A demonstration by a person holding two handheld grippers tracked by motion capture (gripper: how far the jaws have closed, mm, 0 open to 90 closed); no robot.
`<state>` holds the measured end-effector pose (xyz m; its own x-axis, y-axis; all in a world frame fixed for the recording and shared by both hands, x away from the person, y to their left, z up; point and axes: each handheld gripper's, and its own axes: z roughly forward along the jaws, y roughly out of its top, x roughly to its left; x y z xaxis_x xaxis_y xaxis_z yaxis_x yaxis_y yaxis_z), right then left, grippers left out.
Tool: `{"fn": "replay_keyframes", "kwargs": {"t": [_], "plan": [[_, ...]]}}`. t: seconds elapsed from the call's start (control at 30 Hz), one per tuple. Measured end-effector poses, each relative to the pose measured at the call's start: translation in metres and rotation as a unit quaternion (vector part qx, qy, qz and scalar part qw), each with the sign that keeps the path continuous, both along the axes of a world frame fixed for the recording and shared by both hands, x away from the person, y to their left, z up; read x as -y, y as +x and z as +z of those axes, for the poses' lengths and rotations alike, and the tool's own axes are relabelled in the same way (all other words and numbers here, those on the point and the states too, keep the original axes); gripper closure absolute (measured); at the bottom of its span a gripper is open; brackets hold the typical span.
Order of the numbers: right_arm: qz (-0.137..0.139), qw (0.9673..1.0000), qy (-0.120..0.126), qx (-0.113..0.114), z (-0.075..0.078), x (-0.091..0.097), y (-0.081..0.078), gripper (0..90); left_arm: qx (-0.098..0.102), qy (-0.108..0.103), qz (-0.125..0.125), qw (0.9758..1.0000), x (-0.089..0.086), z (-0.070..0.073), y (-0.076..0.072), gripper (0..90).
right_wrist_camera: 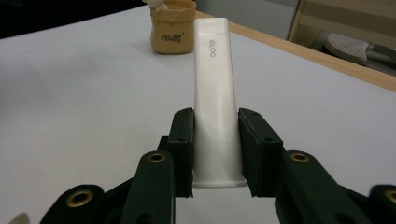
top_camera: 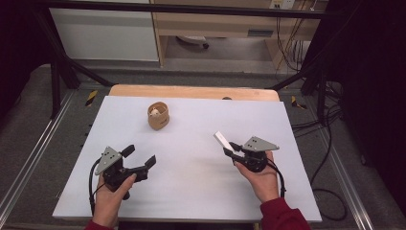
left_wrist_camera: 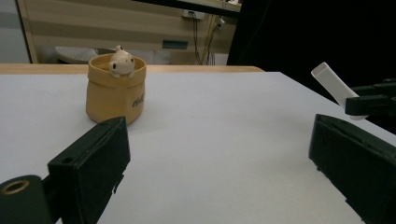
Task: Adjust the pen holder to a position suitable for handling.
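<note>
In the high view, a white table top [top_camera: 191, 187] fills the middle, with a strip of bare wood along its far edge. The left gripper [top_camera: 140, 160] sits at about 8 o'clock from the table's centre, held in the person's left hand [top_camera: 111, 199], its two jaws spread wide apart with nothing between them. The right gripper [top_camera: 231, 150] sits at about 4 o'clock, held in the right hand [top_camera: 263, 179], a red sleeve showing at the wrist; its jaws are clamped on a white tube [top_camera: 222, 140], whose free end points toward 11 o'clock, raised off the table. A small tan pot [top_camera: 158, 116] with a pale figurine [top_camera: 155, 113] in its mouth stands at about 11 o'clock, well apart from both grippers. In the left gripper view, the two black jaws rise at the lower left and lower right, far apart, with bare table between them; the tan pot [left_wrist_camera: 115, 91] stands upright at 10 o'clock, the figurine [left_wrist_camera: 121, 61] peeking over its rim, and at 3 o'clock the white tube [left_wrist_camera: 335, 86] tilts up to the left out of the other gripper's dark jaws. In the right gripper view, the jaws press on both sides of the white tube [right_wrist_camera: 215, 88] near its lower end; the tube runs straight up toward 12 o'clock and bears small grey lettering. The tan pot [right_wrist_camera: 173, 33] stands on the table at 11 o'clock, beyond the tube's tip.
</note>
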<state>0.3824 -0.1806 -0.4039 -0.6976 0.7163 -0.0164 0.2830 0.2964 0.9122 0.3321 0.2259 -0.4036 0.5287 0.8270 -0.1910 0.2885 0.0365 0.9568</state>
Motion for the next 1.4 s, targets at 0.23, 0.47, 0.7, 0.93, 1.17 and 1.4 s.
{"fn": "replay_keyframes", "kwargs": {"t": [0.23,0.47,0.7,0.93,1.17,1.4], "plan": [[0.0,0.9998,0.016,0.008,0.003,-0.005,0.001,67.6,0.006,0.018,-0.019,0.9997,0.032,0.006,0.014,6.0],[0.014,0.9993,0.035,0.002,0.0,-0.016,0.01,67.5,0.011,0.018,-0.055,0.9983,0.076,0.029,0.038,6.0],[0.02,0.9978,0.058,0.026,0.009,-0.028,0.01,67.6,0.04,0.057,-0.064,0.9955,0.096,0.067,0.05,6.0],[0.02,0.9959,0.077,0.043,0.017,-0.03,-0.006,67.6,0.034,0.045,-0.055,0.9969,0.091,0.065,0.043,5.9],[0.029,0.9959,0.076,0.038,0.013,-0.043,-0.006,67.5,0.024,0.034,-0.061,0.9973,0.086,0.055,0.039,5.7],[0.035,0.9953,0.082,0.038,0.012,-0.049,-0.008,67.5,0.012,0.017,-0.071,0.9972,0.091,0.049,0.039,5.5]]}}
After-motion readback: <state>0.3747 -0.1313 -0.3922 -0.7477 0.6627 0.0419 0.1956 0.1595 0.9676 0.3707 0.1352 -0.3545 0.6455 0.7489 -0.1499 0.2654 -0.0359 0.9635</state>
